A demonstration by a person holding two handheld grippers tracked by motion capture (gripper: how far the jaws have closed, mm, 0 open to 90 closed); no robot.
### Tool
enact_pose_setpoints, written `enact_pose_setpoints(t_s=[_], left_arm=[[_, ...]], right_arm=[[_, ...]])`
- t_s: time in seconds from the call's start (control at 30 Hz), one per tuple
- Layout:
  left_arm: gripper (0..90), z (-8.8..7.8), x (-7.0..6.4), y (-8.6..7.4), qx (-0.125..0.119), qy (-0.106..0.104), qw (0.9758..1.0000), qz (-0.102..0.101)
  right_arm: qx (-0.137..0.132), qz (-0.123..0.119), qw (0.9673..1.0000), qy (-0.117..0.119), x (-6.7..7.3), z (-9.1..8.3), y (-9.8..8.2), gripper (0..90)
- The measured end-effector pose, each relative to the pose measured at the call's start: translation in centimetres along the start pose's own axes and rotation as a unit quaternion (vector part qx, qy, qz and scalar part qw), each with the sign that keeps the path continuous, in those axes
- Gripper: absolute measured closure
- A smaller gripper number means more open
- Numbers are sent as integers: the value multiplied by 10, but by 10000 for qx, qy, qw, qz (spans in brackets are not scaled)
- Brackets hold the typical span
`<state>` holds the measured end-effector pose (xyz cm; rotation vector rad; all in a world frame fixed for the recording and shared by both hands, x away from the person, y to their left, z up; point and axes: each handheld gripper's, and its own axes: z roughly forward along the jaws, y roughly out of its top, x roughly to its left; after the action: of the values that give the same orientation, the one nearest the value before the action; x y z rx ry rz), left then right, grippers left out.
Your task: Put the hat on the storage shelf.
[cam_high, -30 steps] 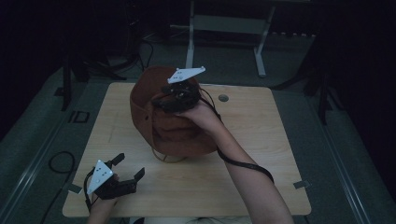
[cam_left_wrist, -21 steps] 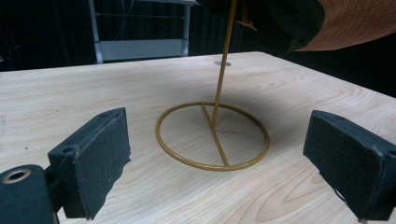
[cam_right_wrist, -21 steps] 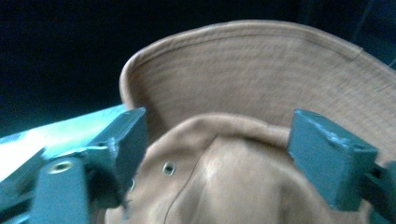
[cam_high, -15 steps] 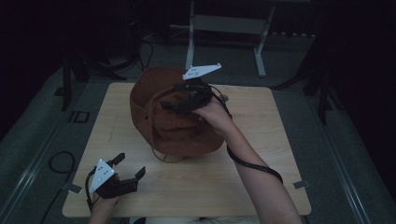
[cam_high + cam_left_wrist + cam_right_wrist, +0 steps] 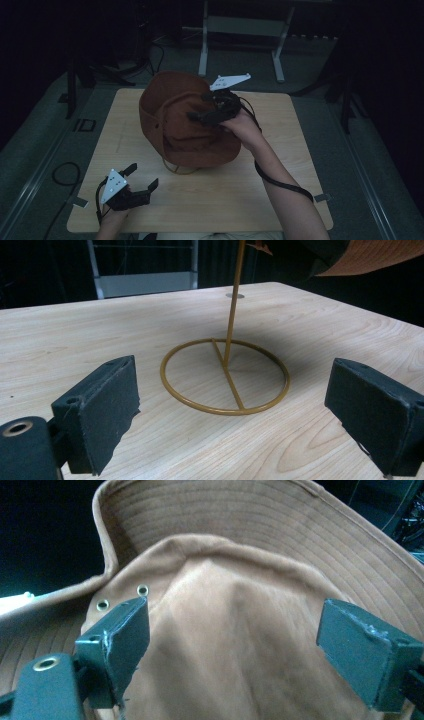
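A brown wide-brimmed hat point(image 5: 175, 125) sits tilted on a thin gold stand point(image 5: 231, 315) with a ring base, in the middle of the wooden table point(image 5: 280, 165). My right gripper point(image 5: 200, 107) hovers at the hat's crown from the right, open, its jaws set wide either side of the crown point(image 5: 240, 630) without pinching it. Near the table's front left corner my left gripper point(image 5: 143, 176) rests low and open, pointing at the stand's ring base, which lies between its jaws point(image 5: 235, 410) farther off. The hat's brim point(image 5: 370, 255) hangs above at the top right.
A small round grommet point(image 5: 234, 295) is set in the tabletop at the far side. Behind the table stands a grey metal frame point(image 5: 240, 30) on the floor. A cable loop point(image 5: 60, 175) lies on the floor at the left.
My right gripper has shifted a little to the right along the hat's top, and the hat has tipped with it. The left gripper has stayed put.
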<state>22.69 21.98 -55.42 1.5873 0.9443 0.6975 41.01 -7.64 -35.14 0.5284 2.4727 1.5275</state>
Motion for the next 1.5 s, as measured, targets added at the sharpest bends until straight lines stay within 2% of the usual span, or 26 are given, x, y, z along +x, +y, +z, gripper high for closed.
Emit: enact_pose_setpoints(t_s=[0.17,0.4,0.47,0.57,0.77,1.03,1.23,1.37,1.5], left_arm=[[79,3,-1,0,10,-20,10000,25],[79,4,-1,-3,86,-16,9999,85],[79,5,-1,-4,100,-8,9999,106],[79,6,0,-7,142,23,9998,106],[79,6,-1,-8,142,45,9998,129],[79,7,1,-10,176,93,9997,112],[79,7,1,-10,175,138,9997,132],[79,7,2,-10,170,131,9998,12],[79,7,3,-11,179,172,9997,27]], right_arm=[[20,35,9999,-98,-3,-13,-12,137],[-144,164,9994,-255,-10,-38,-28,139],[-146,181,9993,-289,-12,-41,-31,139],[-111,278,9986,-446,-19,-56,-41,139],[-63,277,9980,-569,-27,-74,-60,140],[-125,463,9964,-700,-37,-96,-96,141],[-45,421,9956,-840,-38,-112,-128,141],[-19,591,9951,-791,-38,-118,-153,141],[79,745,9941,-779,-35,-118,-181,141]])
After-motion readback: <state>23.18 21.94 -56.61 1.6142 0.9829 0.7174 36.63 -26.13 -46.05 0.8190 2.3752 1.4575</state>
